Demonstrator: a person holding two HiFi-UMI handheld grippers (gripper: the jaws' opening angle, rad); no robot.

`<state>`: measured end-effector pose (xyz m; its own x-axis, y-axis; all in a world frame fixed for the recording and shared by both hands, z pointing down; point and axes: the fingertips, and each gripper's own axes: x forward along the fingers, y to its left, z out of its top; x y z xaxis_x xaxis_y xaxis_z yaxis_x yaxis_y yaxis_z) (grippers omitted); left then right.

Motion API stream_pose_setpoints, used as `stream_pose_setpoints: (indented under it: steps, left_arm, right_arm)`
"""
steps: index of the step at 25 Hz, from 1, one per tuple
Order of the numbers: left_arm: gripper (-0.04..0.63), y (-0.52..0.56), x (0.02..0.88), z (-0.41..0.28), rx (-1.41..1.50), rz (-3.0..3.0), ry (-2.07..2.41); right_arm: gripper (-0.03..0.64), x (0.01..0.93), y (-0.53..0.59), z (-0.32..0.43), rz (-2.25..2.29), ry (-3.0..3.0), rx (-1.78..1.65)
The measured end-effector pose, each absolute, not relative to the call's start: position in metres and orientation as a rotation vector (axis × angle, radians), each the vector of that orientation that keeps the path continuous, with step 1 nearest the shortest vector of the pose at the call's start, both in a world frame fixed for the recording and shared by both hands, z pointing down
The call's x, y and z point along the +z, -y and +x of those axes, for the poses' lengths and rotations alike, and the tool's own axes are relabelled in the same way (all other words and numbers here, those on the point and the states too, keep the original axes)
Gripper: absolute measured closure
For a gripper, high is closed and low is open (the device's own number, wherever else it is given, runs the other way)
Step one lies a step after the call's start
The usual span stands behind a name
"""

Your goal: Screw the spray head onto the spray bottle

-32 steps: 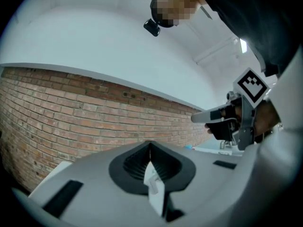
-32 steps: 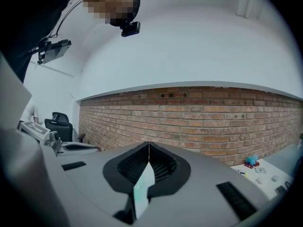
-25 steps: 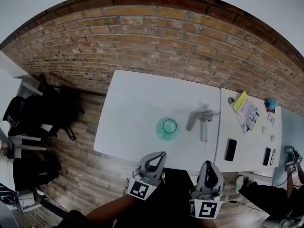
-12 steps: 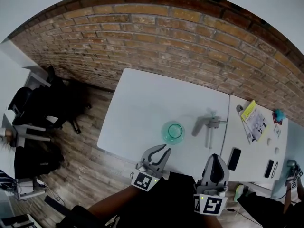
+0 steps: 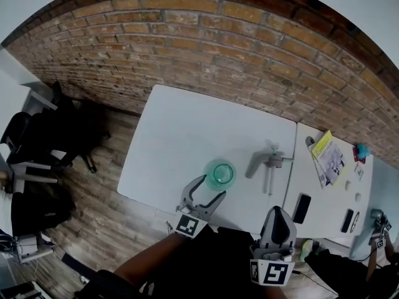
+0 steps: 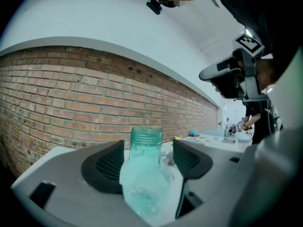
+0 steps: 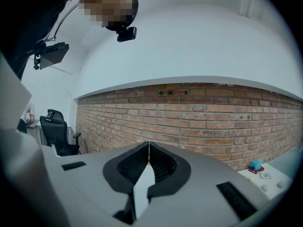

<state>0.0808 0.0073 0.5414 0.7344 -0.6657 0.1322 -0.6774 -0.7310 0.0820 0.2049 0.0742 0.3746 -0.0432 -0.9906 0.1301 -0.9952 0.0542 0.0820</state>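
The left tool [image 5: 212, 187] has reached forward, jaws opening around the spray bottle [image 5: 220, 174]; the right tool [image 5: 277, 212] hangs back, closed.

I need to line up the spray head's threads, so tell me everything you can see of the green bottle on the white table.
The spray bottle is see-through pale green plastic. Its ribbed, threaded neck is open and uncapped, above rounded shoulders and a wider body. It stands upright on the white table, near the front edge. It is in line between the pads of the left gripper, whose jaws are opening; neither pad seems to press on it. Nothing else touches it.
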Motion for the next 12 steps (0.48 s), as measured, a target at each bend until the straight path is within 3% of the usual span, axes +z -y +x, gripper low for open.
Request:
stream_pose_setpoints:
  steps: [12]
  left_arm:
    - [0.273,0.017,0.554,0.107,0.152,2.848,1.056]
  right_arm:
    - [0.609,0.387,-0.068,0.217,2.106,2.13,0.069]
